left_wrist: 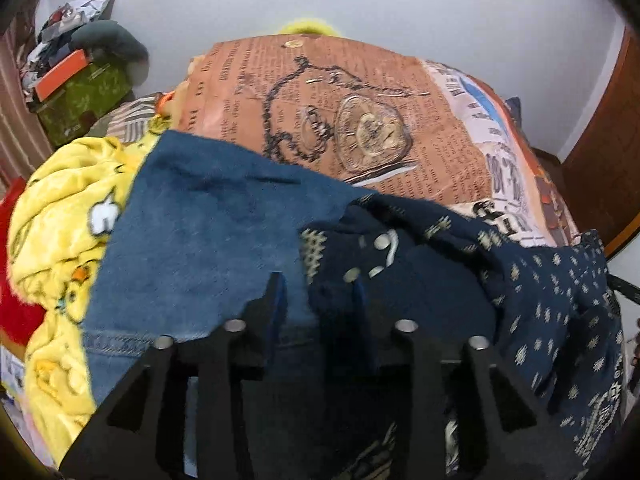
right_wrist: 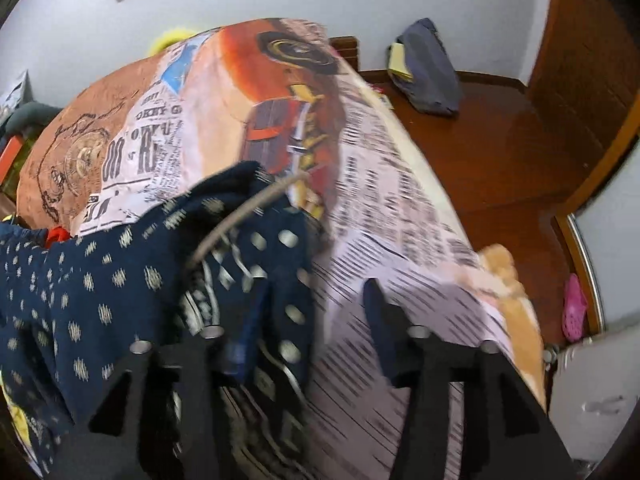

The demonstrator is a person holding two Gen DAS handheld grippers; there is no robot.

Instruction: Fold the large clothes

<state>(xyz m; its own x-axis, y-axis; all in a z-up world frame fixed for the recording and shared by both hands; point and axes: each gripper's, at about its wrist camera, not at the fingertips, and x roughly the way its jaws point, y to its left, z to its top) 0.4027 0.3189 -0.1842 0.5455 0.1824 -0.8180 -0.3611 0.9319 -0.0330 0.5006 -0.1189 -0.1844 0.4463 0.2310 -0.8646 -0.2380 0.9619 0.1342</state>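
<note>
A dark navy garment with small cream motifs, metal snaps and a cord lies crumpled on the bed; it also shows in the right wrist view. Blue jeans lie to its left. My left gripper is open, its fingers above the seam between the jeans and the navy garment, holding nothing. My right gripper is open over the navy garment's right edge, with the left finger against the cloth and the right finger over the bedsheet. A grey drawstring sticks up from the garment.
The bed is covered by a newspaper-and-car print sheet. A yellow cartoon blanket and red cloth lie at the left. Boxes and clutter stand at far left. Wooden floor with a grey bag lies to the right.
</note>
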